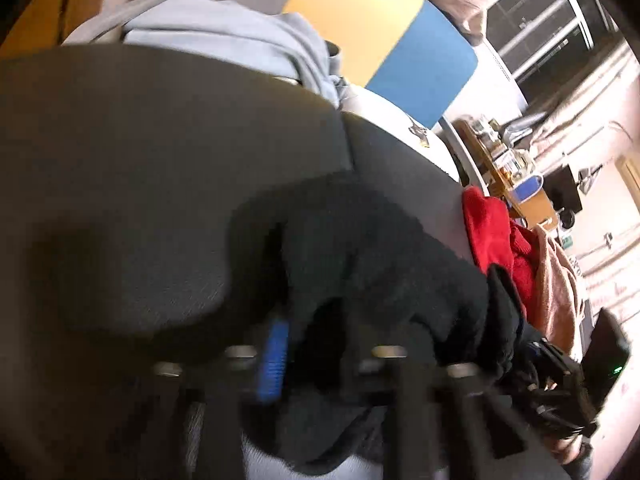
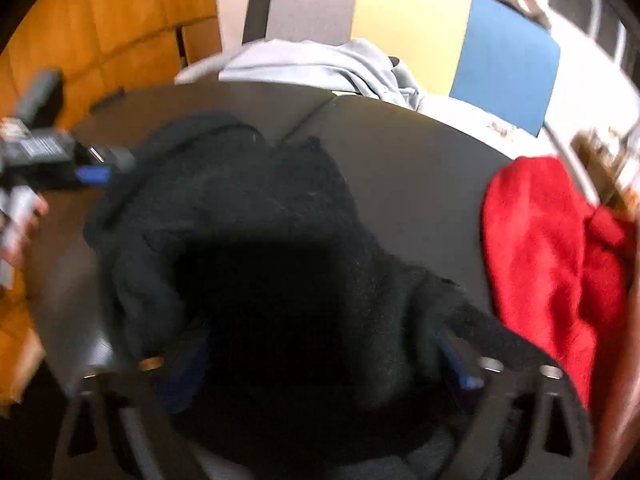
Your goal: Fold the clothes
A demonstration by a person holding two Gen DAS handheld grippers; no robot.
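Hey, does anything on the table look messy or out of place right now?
Nothing damaged or spilled. The black garment is bunched up, not flat, and the red garment lies crumpled at the table's right edge.

Both wrist views close over the dark bench (image 1: 140, 160), facing forward. Shared: black garment (image 2: 248, 208) filling the centre, red cloth (image 2: 552, 264) at 3 o'clock, grey garment (image 1: 224, 36) at 12 o'clock.

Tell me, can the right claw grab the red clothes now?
Probably not yet. The right claw seems full of the black garment, which bunches between its fingers. The red garment lies uncovered off to its right on the dark table.
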